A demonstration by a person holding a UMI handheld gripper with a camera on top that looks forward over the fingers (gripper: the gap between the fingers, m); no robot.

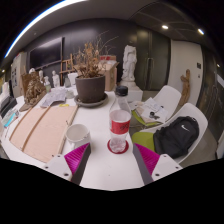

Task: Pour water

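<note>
Gripper (pixel 112 158) released, fingers spread wide, pink pads (pixel 76 158) showing. Water bottle (pixel 120 122) with red label standing upright on white table (pixel 98 125), just ahead, between fingers, not touched. White cup (pixel 78 133) left of bottle. Potted plant (pixel 90 85) behind bottle.

**Surfaces on the table**

The table (pixel 95 125) looks smooth, white and faintly glossy. The bottle (pixel 120 120) is clear plastic with a red label. The board (pixel 40 130) looks like pale matt wood. The backpack (pixel 178 137) is black cloth.
</note>
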